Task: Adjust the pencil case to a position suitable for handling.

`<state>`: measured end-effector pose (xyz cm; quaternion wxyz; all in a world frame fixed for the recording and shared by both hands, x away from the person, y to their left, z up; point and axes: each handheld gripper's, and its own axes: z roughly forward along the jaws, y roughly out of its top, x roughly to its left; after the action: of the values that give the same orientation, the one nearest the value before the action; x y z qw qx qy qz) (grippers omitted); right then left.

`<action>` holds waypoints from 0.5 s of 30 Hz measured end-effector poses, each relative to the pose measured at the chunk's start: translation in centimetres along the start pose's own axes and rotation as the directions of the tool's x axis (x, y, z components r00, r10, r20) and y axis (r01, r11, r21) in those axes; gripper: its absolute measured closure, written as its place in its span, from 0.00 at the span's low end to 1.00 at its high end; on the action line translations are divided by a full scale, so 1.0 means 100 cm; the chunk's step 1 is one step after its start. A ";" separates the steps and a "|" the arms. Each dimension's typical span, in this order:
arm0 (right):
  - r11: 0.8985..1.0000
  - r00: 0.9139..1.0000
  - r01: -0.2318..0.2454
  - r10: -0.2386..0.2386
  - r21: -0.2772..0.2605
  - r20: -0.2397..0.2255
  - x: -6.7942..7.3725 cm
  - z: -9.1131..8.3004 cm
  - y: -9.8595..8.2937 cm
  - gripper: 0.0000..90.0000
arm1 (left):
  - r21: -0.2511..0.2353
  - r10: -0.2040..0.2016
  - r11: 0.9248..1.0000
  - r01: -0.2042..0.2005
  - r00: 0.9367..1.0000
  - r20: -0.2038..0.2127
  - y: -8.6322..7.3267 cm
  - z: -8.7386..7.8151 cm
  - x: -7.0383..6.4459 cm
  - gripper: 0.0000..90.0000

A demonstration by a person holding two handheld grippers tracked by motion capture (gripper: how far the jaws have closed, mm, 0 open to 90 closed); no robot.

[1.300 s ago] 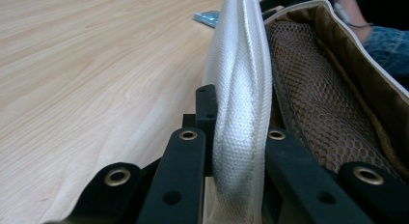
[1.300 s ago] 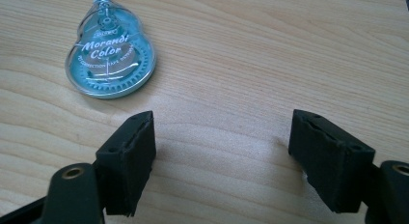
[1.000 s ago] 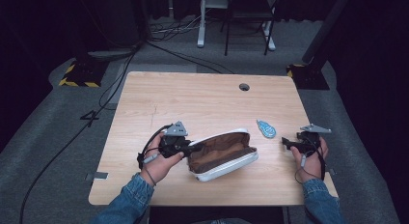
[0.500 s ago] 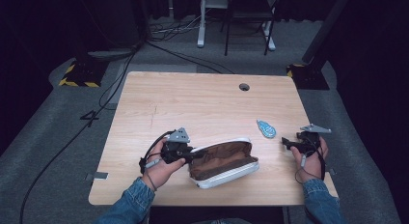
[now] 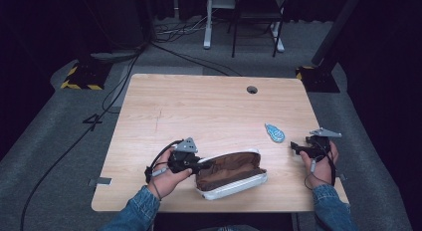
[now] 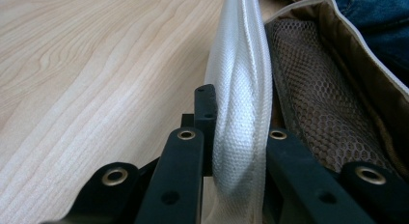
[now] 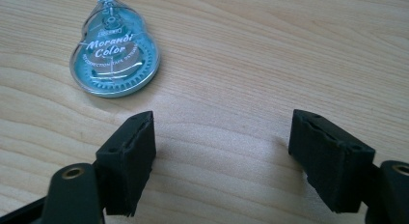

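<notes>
Wooden table (image 5: 209, 111), light grain, on grey carpet in a dark room with cables behind. Pouch (image 5: 230, 173): white fabric outside, brown mesh lining, lying open at the near edge between the two hands. Left gripper (image 5: 201, 165): jaws closed on the pouch's white rim (image 6: 239, 113) at its left end. Right gripper (image 5: 297, 146): resting near the right edge, jaws spread wide, holding nothing. Correction tape dispenser (image 7: 115, 55): teal, clear-cased, flat on the table just ahead of the right gripper, apart from the pouch.
</notes>
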<state>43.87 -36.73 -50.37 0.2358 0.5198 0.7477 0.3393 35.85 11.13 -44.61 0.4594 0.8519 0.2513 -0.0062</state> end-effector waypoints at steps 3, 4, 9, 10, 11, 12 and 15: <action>1.000 1.000 0.001 -0.001 0.000 -0.001 0.000 0.000 0.000 0.28 | 0.030 0.007 1.000 -0.006 1.000 -0.011 -0.003 0.002 0.000 0.92; 1.000 1.000 0.001 -0.001 0.000 -0.002 0.000 0.000 0.000 0.28 | 0.038 0.004 0.999 -0.004 1.000 -0.018 -0.005 0.002 0.000 0.91; 1.000 1.000 0.002 -0.002 0.000 -0.003 0.000 0.000 0.000 0.28 | 0.073 0.007 0.997 -0.004 0.999 -0.046 -0.008 0.002 0.000 0.89; 1.000 1.000 0.002 -0.002 0.000 -0.003 0.000 0.000 0.000 0.28 | 0.079 0.007 0.997 -0.003 0.998 -0.054 -0.008 0.003 -0.001 0.87; 1.000 1.000 0.003 -0.003 0.000 -0.003 0.000 0.000 0.000 0.28 | 0.082 0.007 0.997 -0.003 0.998 -0.055 -0.008 0.003 -0.001 0.82; 1.000 1.000 0.003 -0.003 0.000 -0.003 0.000 0.000 0.000 0.28 | 0.076 0.002 0.997 0.002 0.998 -0.061 -0.008 0.004 -0.001 0.76; 1.000 1.000 0.003 -0.003 0.000 -0.004 0.000 0.000 0.000 0.28 | 0.058 0.001 0.998 0.003 0.997 -0.079 -0.007 0.004 -0.001 0.60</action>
<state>43.86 -36.71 -50.37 0.2347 0.5182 0.7490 0.3397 35.56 11.14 -45.39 0.4243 0.8643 0.2693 0.0198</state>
